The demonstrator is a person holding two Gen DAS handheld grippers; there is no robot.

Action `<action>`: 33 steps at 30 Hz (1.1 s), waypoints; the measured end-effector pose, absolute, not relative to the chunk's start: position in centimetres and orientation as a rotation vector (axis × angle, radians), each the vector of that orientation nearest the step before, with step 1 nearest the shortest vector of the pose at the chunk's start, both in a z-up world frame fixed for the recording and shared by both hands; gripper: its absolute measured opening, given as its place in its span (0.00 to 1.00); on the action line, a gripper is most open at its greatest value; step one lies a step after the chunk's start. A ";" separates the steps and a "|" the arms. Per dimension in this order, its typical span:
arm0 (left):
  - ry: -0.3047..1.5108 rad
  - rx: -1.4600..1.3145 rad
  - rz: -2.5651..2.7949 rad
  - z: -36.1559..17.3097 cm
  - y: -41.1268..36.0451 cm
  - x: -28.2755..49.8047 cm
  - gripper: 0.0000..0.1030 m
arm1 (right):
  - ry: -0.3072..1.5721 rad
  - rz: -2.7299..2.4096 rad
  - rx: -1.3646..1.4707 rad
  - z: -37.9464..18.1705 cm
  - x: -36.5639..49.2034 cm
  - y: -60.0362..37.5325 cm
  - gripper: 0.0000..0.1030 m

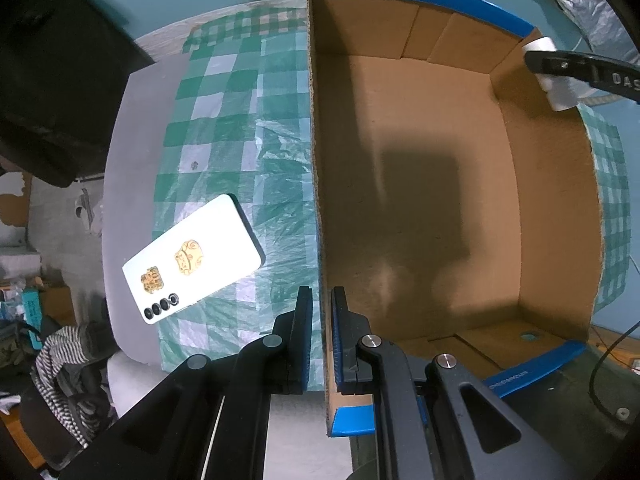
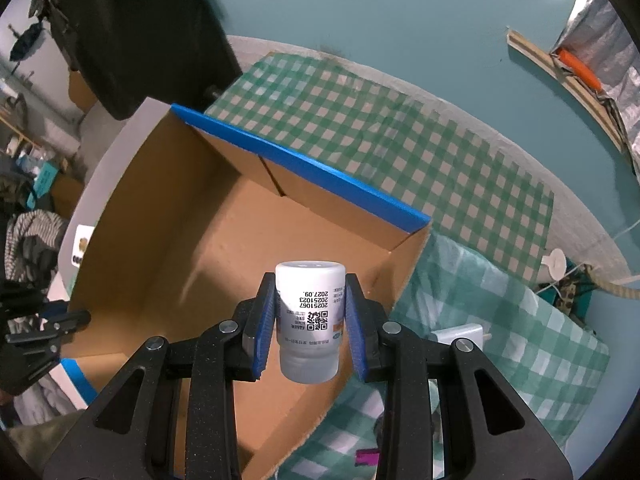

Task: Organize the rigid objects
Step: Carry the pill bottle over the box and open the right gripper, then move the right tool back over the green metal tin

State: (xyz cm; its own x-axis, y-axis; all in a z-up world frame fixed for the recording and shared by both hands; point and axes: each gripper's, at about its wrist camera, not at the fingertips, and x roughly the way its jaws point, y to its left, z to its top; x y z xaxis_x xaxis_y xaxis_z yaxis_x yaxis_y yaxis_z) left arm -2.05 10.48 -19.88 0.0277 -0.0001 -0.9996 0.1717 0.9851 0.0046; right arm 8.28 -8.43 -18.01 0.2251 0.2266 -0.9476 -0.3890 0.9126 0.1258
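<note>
An open cardboard box (image 1: 440,184) with blue-taped rims stands on the checked cloth; nothing lies inside it. My left gripper (image 1: 322,304) is shut on the box's left wall (image 1: 316,160), one finger on each side. A white pill bottle (image 2: 310,312) with a printed label is pinched between the blue pads of my right gripper (image 2: 310,312), and it hangs over the box's near right corner (image 2: 400,248). In the left wrist view the same bottle (image 1: 554,80) and a right finger (image 1: 580,70) show at the box's far right corner. A white phone (image 1: 192,258) with gold stickers lies left of the box.
A green checked cloth (image 2: 400,132) covers the table. A white charger plug (image 2: 460,334) and a small magenta item (image 2: 368,458) lie right of the box. A dark bag (image 1: 52,72) hangs at the upper left. Clothes and clutter (image 1: 60,352) lie beyond the table's left edge.
</note>
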 end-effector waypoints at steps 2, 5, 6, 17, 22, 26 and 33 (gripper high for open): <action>1.532 0.124 -0.148 -19.8 10.5 -2.0 0.09 | 1.277 0.428 -0.148 -18.2 8.3 -8.4 0.30; 1.530 0.120 -0.153 -19.8 10.5 -2.1 0.09 | 1.281 0.427 -0.139 -18.5 8.4 -8.2 0.30; 1.531 0.116 -0.154 -19.8 10.6 -2.1 0.09 | 1.284 0.425 -0.137 -18.6 8.4 -8.1 0.30; 1.528 0.112 -0.144 -19.7 10.8 -2.0 0.09 | 1.281 0.397 -0.116 -18.7 8.6 -8.7 0.30; 1.524 0.112 -0.140 -19.5 10.8 -2.1 0.09 | 1.275 0.390 -0.100 -18.1 8.3 -9.2 0.31; 1.523 0.113 -0.140 -19.5 10.9 -2.1 0.09 | 1.261 0.390 -0.090 -17.2 7.8 -9.5 0.39; 1.521 0.115 -0.139 -19.3 11.0 -2.1 0.09 | 1.239 0.382 -0.082 -15.4 6.8 -10.5 0.46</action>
State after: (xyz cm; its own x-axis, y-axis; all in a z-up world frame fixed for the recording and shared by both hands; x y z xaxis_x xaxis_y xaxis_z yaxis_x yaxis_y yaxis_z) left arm -2.09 10.99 -19.34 0.0442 -0.0189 -0.9988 0.1619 0.9867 -0.0115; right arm 6.77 -10.46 -15.36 0.2713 0.2394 -0.9322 -0.3274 0.9338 0.1446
